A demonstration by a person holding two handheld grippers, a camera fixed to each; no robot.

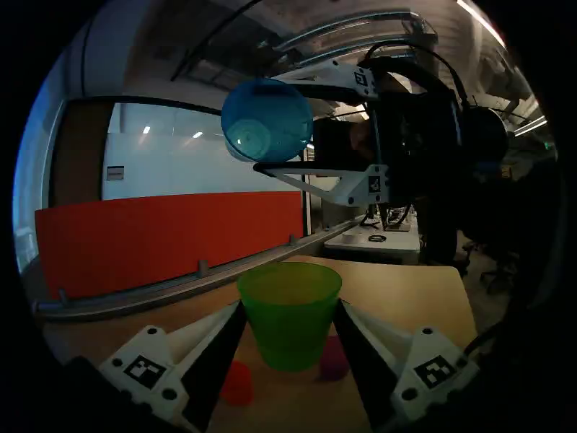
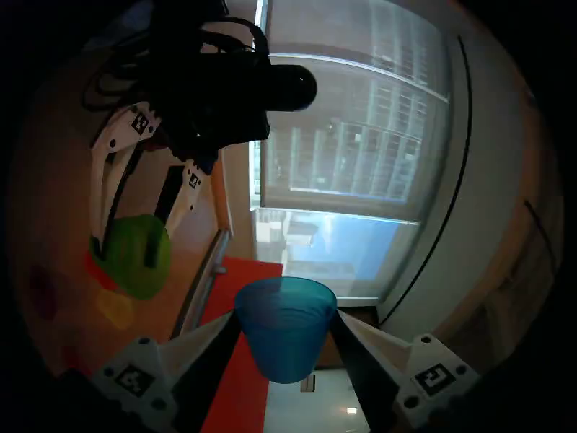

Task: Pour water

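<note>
Green translucent plastic cup (image 1: 290, 289): stood upright, clamped in left gripper (image 1: 291, 317) over wooden bench (image 1: 404, 289), as receiver. Blue translucent plastic cup (image 2: 285, 339): clamped in right gripper (image 2: 285, 317), was tipped sideways above it (presumably for pouring).

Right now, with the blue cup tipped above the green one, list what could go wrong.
1. The translucent blue plastic cup in the right gripper lies tipped high above the translucent green plastic cup; a stream from there may miss its rim or splash onto the wooden table.
2. The left gripper pinches the green cup by its sides only; added weight might tilt it.
3. A spill would likely wet the small red object beside it.
</note>
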